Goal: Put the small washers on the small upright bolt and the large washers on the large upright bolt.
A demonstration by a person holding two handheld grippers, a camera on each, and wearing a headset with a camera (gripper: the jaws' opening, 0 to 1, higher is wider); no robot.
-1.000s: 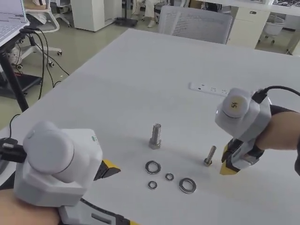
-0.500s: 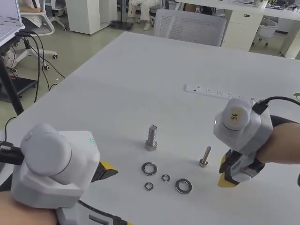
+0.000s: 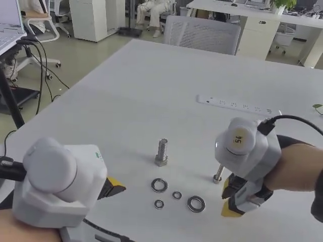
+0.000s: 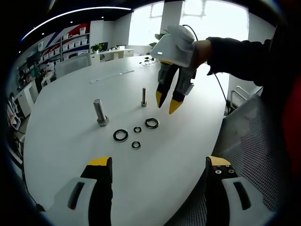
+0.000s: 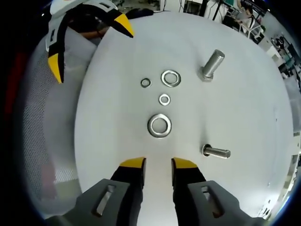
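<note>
The right gripper (image 5: 158,165) is held low over the white counter (image 3: 151,91), its fingers (image 5: 134,165) set narrow, with nothing between them. A large washer (image 5: 159,125) lies flat straight ahead of them, and in the head view it is seen just left of that gripper. The other large washer (image 3: 159,185) and the small washers (image 3: 176,195) lie farther left, near the large bolt (image 3: 161,153). The small bolt (image 3: 218,174) stands upright just beyond the right gripper. Neither bolt carries a washer. The left gripper (image 4: 159,165) is kept at the near left, wide and empty, well apart from the washers, so the right is judged the nearer. A flat ring on so smooth a surface is likely to slide when pinched. A power strip (image 3: 237,106) lies far on the counter, and a chair (image 3: 202,33) stands beyond it in an open office.
</note>
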